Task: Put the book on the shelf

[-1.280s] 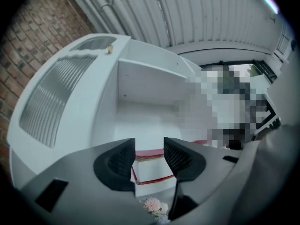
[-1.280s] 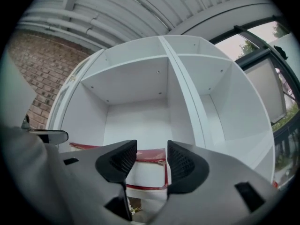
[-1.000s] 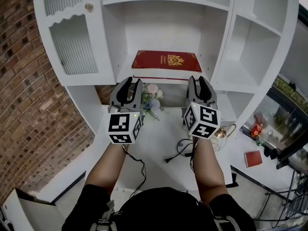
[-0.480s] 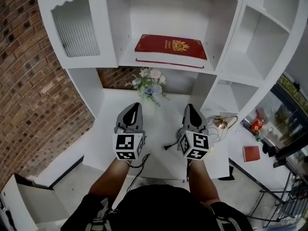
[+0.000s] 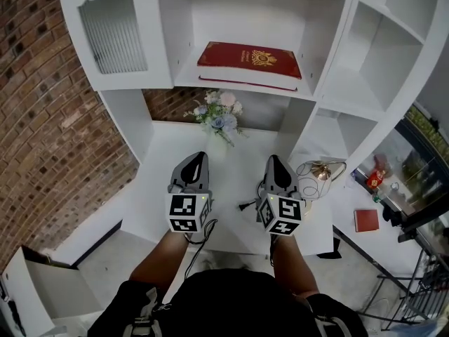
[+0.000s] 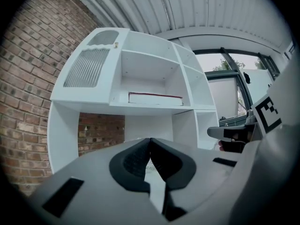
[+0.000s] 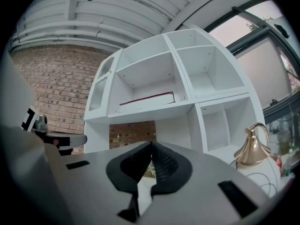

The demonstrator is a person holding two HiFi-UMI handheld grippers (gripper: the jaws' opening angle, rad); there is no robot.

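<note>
A red book (image 5: 249, 60) with a gold crest lies flat on the middle shelf (image 5: 238, 86) of the white shelf unit; its page edge shows as a red-topped slab, the book (image 6: 154, 98) in the left gripper view and the book (image 7: 146, 99) in the right gripper view. My left gripper (image 5: 197, 157) hangs over the white desk (image 5: 238, 156), well below and in front of the book, shut with nothing in it. My right gripper (image 5: 272, 160) is beside it, also shut and empty. Both sets of jaws meet tip to tip.
A small flower bunch (image 5: 217, 116) lies on the desk under the shelf. A brass pot (image 5: 320, 170) with cables stands at the desk's right; the pot (image 7: 253, 146) also shows in the right gripper view. A ribbed-glass cabinet door (image 5: 116, 30) and a brick wall (image 5: 42, 118) are left.
Both grippers have pulled back from the shelf down to the desk's near part, and their jaws have shut. The book stays lying on the shelf.
</note>
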